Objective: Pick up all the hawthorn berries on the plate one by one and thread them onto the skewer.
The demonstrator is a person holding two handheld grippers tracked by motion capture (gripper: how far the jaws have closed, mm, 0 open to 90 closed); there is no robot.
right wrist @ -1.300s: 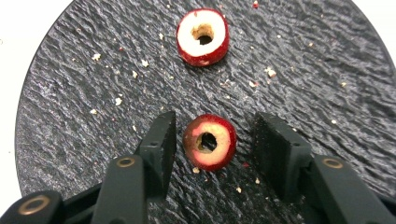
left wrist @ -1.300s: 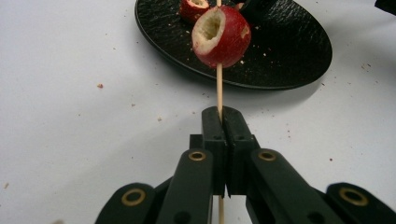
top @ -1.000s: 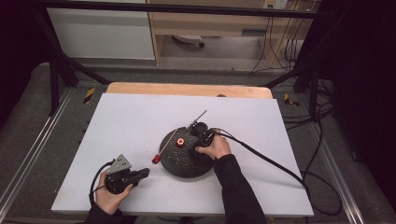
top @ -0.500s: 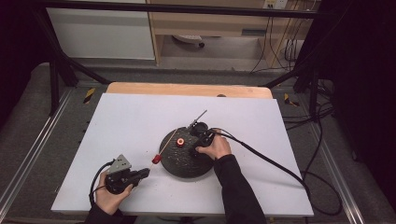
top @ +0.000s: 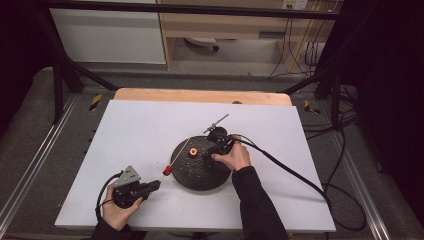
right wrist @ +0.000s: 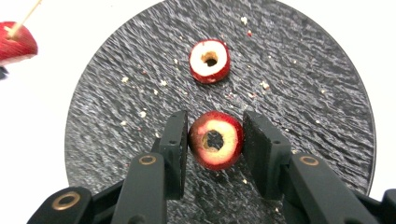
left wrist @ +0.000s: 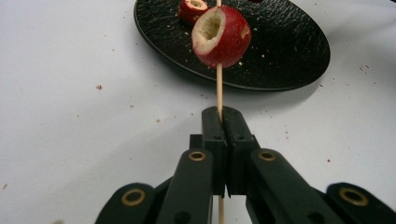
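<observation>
Little differs from the earlier high views: both hands sit where they were, and the right tool (right wrist: 215, 140) has just been closing its jaws around a cored red fruit piece (right wrist: 215, 139). In the right gripper view that piece sits between the pads; the one on the view's left touches it, while a thin gap seems to remain at the other, so a full grip cannot be confirmed.

The left tool (left wrist: 219, 122) is clamped tight on a thin wooden skewer (left wrist: 219, 86), its jaws narrow with the stick pinched between them. Threaded on the skewer is a hollowed red fruit piece (left wrist: 220, 36), raised just over the near-left rim of the black plate (left wrist: 289, 51).

The round black plate (top: 200, 172) lies near the middle of the white surface (top: 150, 130), toward the near side. On it rest two cored red rings: the one between the right tool's jaws and another ring (right wrist: 209, 60) farther off, both lying flat with holes facing up. Pale crumbs are scattered over the plate's textured face. In the high view, the left tool (top: 156, 185) rests near-left of the plate and the right tool (top: 212, 150) at its far-right part.
</observation>
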